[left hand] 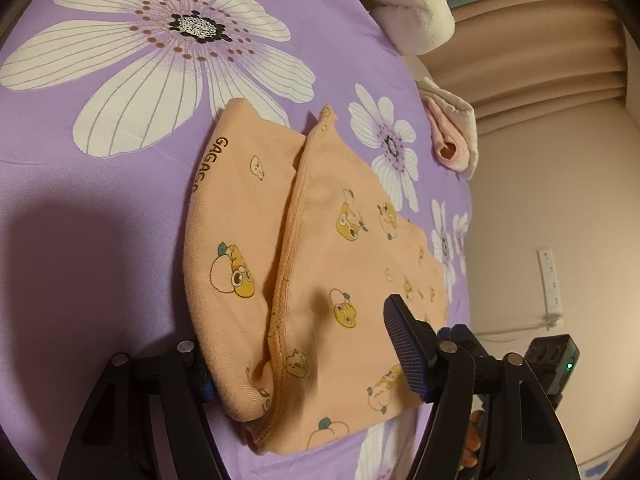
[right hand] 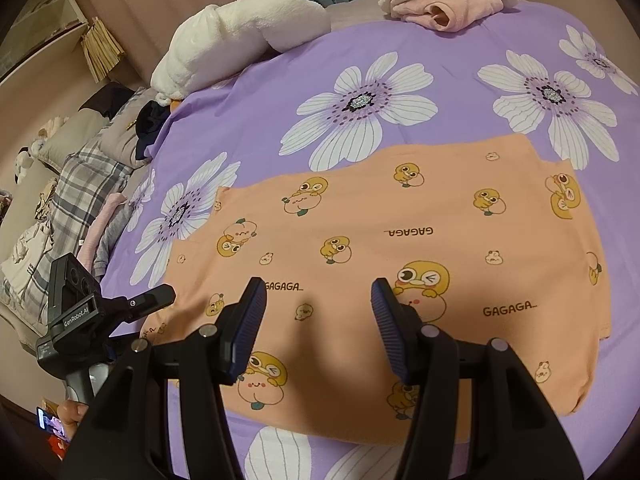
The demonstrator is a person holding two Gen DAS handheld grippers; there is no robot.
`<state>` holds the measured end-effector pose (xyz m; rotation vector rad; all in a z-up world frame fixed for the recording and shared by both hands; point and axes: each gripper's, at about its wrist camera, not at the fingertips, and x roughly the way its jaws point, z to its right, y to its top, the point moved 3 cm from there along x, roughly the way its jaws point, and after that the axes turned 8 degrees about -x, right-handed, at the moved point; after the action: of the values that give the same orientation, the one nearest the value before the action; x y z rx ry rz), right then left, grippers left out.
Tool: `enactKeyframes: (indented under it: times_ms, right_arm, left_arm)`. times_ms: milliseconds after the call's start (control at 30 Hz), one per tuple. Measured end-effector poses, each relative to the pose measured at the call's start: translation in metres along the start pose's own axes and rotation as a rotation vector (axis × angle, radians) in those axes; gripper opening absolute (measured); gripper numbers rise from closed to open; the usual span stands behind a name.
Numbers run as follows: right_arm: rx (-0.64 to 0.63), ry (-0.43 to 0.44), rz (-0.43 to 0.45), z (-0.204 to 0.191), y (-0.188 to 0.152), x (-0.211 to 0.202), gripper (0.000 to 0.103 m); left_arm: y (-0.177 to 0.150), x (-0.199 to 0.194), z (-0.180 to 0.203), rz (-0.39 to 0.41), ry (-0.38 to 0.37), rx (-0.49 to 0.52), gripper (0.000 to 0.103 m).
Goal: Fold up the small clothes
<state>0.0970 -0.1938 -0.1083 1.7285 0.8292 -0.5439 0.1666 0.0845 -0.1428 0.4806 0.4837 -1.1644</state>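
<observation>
An orange garment (right hand: 400,240), printed with cartoon ducks and "GAGAGA", lies spread flat on the purple flowered bedsheet (right hand: 440,60). My right gripper (right hand: 318,292) hovers open over its near half, with nothing between the fingers. In the left wrist view one end of the garment (left hand: 320,260) is bunched up, a hemmed edge running down its middle. My left gripper (left hand: 300,344) straddles that end. The right pad (left hand: 404,344) stands bare and off the cloth, while the left finger is hidden behind the fabric. The left gripper (right hand: 160,296) also shows at the garment's left edge.
A white plush bundle (right hand: 240,36) and folded pink clothes (right hand: 444,4) lie at the bed's far edge. Plaid and grey clothing (right hand: 80,176) is piled beyond the left edge. A hand (right hand: 74,412) holds the left gripper's handle. A power strip (left hand: 550,280) hangs on the wall.
</observation>
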Motion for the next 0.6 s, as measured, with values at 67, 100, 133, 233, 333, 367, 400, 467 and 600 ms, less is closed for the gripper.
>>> enactKeyframes:
  times_ms: [67, 100, 133, 233, 333, 367, 400, 467, 600]
  right_arm:
    - [0.001, 0.005, 0.004, 0.003, 0.000, -0.001, 0.055]
    - [0.002, 0.007, 0.006, 0.003, 0.000, -0.002, 0.055]
    - [0.004, 0.010, 0.007, 0.005, 0.000, -0.002, 0.055]
    - [0.012, 0.019, 0.013, 0.010, 0.000, -0.005, 0.055]
    - [0.017, 0.032, 0.021, 0.013, 0.000, -0.007, 0.055]
    - [0.016, 0.036, 0.025, 0.014, 0.000, -0.009, 0.055]
    - [0.011, 0.040, 0.026, 0.014, 0.001, -0.010, 0.055]
    - [-0.012, 0.042, 0.026, 0.013, 0.002, -0.012, 0.055]
    - [-0.065, 0.051, 0.013, 0.008, 0.008, -0.008, 0.055]
  left_arm:
    - [0.000, 0.001, 0.000, 0.005, 0.013, 0.002, 0.062]
    - [0.000, 0.001, 0.000, 0.007, 0.016, 0.001, 0.061]
    - [0.000, 0.001, 0.000, 0.011, 0.023, 0.002, 0.059]
    - [0.000, 0.001, 0.000, 0.025, 0.052, 0.009, 0.048]
    - [0.002, -0.001, -0.007, 0.032, 0.058, -0.011, 0.035]
    - [0.002, -0.002, -0.008, 0.036, 0.059, -0.019, 0.026]
    - [0.004, -0.003, -0.012, 0.040, 0.059, -0.034, 0.023]
    - [0.005, -0.004, -0.018, 0.042, 0.041, -0.064, 0.021]
    - [0.005, -0.008, -0.021, 0.057, 0.025, -0.087, 0.016]
